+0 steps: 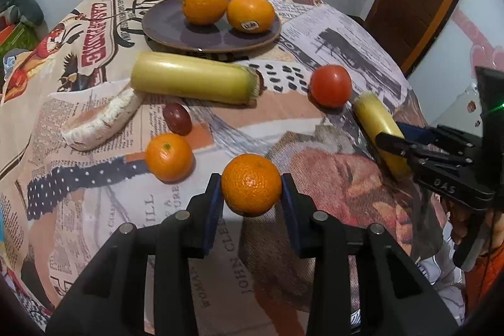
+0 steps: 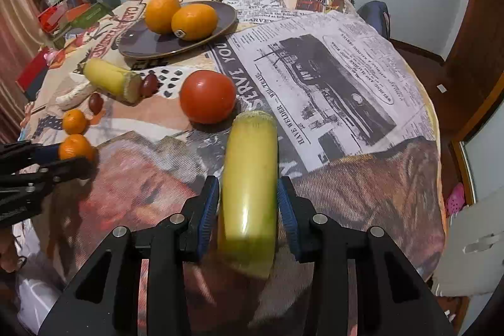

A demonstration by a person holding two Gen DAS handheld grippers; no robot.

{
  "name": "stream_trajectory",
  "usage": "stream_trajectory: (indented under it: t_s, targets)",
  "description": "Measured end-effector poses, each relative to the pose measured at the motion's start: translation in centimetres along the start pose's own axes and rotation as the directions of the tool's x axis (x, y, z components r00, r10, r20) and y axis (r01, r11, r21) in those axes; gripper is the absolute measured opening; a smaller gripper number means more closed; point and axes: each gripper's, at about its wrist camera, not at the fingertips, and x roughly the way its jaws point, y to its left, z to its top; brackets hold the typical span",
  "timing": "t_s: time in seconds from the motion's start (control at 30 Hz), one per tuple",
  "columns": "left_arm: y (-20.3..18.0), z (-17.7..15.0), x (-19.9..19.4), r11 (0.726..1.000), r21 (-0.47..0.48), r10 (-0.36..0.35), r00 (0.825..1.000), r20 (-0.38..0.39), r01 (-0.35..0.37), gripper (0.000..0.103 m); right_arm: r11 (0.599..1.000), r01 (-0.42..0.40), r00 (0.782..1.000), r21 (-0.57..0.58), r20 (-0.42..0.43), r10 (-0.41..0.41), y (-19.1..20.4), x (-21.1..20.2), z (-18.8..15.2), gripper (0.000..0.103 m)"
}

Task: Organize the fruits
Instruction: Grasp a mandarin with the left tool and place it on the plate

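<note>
My left gripper (image 1: pixel 251 178) is shut on a small mandarin (image 1: pixel 251 188), with a blue pad pressing on each side, low over the printed tablecloth (image 1: pixel 330 30). My right gripper (image 2: pixel 248 181) is shut on a short yellow-green cob (image 2: pixel 250 178), which lies lengthwise between its pads. The same cob (image 1: pixel 378 115) shows at the right of the left wrist view. A dark plate (image 1: pixel 151 24) at the back holds two oranges (image 1: pixel 204 0). A second mandarin (image 1: pixel 169 156), a tomato (image 1: pixel 330 85) and a longer cob (image 1: pixel 195 77) lie loose on the cloth.
A dark red grape (image 1: pixel 178 118) and a white fuzzy root-like piece (image 1: pixel 100 118) lie left of centre. Another grape (image 2: pixel 149 84) touches the longer cob's end. Boxes and clutter (image 2: pixel 72 11) stand off the table's far left. The table edge curves away at the right.
</note>
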Motion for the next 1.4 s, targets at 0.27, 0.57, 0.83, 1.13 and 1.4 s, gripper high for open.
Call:
stream_trajectory:
  t_s: [0.27, 0.57, 0.83, 1.13, 1.4]
  targets:
    - [0.6, 1.4, -1.0, 1.000, -0.008, 0.008, 0.999, 0.049, -0.007, 0.037, 1.000, -0.016, 1.000, 0.022, 0.007, 0.016, -0.4, 0.7, 0.2, 0.036]
    - [2.1, 3.6, -3.1, 0.999, -0.030, 0.033, 0.991, 0.131, -0.030, 0.037, 1.000, 0.000, 0.996, 0.006, 0.085, -0.001, 0.1, -1.8, 1.8, 0.036]
    - [4.2, 6.0, -4.3, 0.997, -0.062, 0.064, 0.980, 0.191, -0.053, 0.037, 0.999, -0.016, 0.981, -0.033, 0.192, 0.022, 1.6, -4.0, 5.3, 0.036]
    - [6.2, 9.9, -4.1, 0.994, -0.074, 0.098, 0.965, 0.242, -0.082, 0.037, 0.996, -0.029, 0.966, -0.080, 0.254, 0.049, 3.3, -3.4, 9.6, 0.036]
    - [8.0, 13.6, -2.5, 0.991, -0.086, 0.119, 0.957, 0.265, -0.099, 0.037, 0.991, -0.019, 0.961, -0.131, 0.270, 0.054, 4.0, -1.4, 13.1, 0.036]
